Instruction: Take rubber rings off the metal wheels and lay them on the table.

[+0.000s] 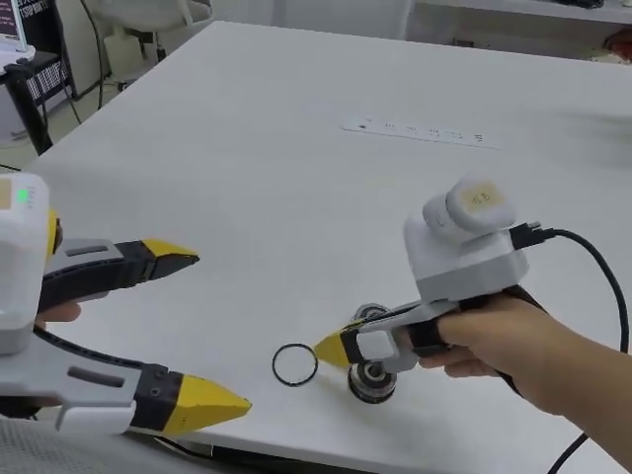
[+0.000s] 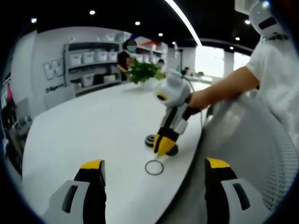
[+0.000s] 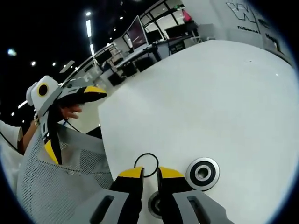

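Note:
A black rubber ring (image 1: 276,365) lies flat on the white table (image 1: 296,178), near its front edge. My right gripper (image 1: 331,351) is shut, with nothing in it, and its yellow tips sit just right of the ring. Two metal wheels sit by those tips, one behind (image 1: 370,315) and one in front (image 1: 373,381). In the right gripper view the ring (image 3: 135,163) lies just past the tips (image 3: 150,171), one wheel (image 3: 202,173) to their right and one (image 3: 155,204) under them. My left gripper (image 1: 190,329) hangs wide open left of the ring (image 2: 145,168), facing the right gripper (image 2: 163,145).
A white power strip (image 1: 420,130) lies far back on the table. A grey mesh chair (image 2: 261,154) stands close to the table's front edge. The right gripper's black cable (image 1: 592,259) trails off to the right. Shelves and a person stand far behind.

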Demonstrator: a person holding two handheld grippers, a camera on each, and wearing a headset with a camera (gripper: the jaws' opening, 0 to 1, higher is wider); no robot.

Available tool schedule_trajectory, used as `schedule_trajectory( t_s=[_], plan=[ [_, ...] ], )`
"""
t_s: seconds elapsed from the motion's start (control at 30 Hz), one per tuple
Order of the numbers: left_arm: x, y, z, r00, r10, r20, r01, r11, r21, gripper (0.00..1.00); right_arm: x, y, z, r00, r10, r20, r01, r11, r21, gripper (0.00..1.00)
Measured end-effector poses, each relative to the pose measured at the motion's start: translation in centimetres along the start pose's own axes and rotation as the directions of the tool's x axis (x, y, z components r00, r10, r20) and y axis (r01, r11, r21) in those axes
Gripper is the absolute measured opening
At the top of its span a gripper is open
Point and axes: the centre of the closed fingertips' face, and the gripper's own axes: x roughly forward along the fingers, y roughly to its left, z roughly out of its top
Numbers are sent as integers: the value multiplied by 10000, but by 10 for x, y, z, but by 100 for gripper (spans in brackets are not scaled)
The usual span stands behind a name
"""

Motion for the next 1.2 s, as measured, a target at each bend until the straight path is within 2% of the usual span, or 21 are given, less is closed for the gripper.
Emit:
schedule_trajectory(
  t_s=[0.23, 0.5, 0.67, 0.8, 0.9, 0.97, 1.07, 1.2],
  plan=[
    [1, -1, -1, 9999, -66, -85, 66, 10000, 16, 89, -15, 12, 16, 9985, 318, 447, -282, 9965, -785, 16],
    [4, -7, -5, 9985, -290, -465, 304, 9991, 287, 90, -34, 25, 34, 9933, 402, 1085, -240, 9889, -1464, 20],
    [5, -11, -6, 9968, -435, -677, 466, 9979, 446, 89, -55, 29, 46, 9828, 470, 1787, -167, 9857, -1674, 22],
    [4, -15, 2, 9971, -576, -493, 616, 9946, 840, 89, -73, 28, 53, 9688, 419, 2444, -7, 9861, -1662, 23],
    [5, -16, 4, 9957, -656, -648, 727, 9908, 1140, 89, -86, 23, 55, 9580, 228, 2859, 188, 9897, -1418, 26],
    [5, -16, 7, 9957, -647, -668, 736, 9873, 1409, 89, -93, 20, 49, 9571, 91, 2898, 331, 9896, -1402, 27],
    [3, -18, 19, 9964, -766, -357, 810, 9862, 1444, 90, -97, 12, 36, 9633, -268, 2671, 653, 9885, -1362, 28],
    [3, -16, 40, 9965, -835, -79, 836, 9820, 1691, 90, -97, 2, 22, 9651, -555, 2560, 872, 9896, -1141, 28]
  ],
)
